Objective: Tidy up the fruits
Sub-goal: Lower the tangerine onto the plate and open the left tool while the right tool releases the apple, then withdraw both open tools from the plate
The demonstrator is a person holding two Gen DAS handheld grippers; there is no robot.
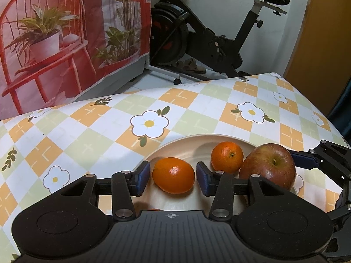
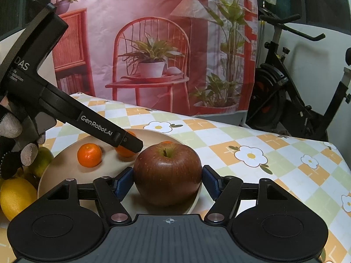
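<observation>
A cream plate [image 1: 186,146] [image 2: 61,175] on the flowered tablecloth holds a red apple [image 1: 268,166] [image 2: 167,173] and several mandarins. My left gripper [image 1: 173,176] is open, its blue pads on either side of one mandarin [image 1: 173,175] with small gaps, over the plate. Another mandarin [image 1: 227,156] lies behind it. My right gripper [image 2: 167,182] has its pads against both sides of the apple, which rests at the plate's near edge. In the right wrist view the left gripper's body [image 2: 105,129] hides part of one mandarin [image 2: 125,150]; another mandarin [image 2: 89,155] lies to its left.
A lemon [image 2: 17,197] and a green fruit [image 2: 42,162] lie off the plate at the left. A printed backdrop [image 2: 153,54] stands behind the table, and an exercise bike [image 1: 208,37] stands beyond the table's far edge.
</observation>
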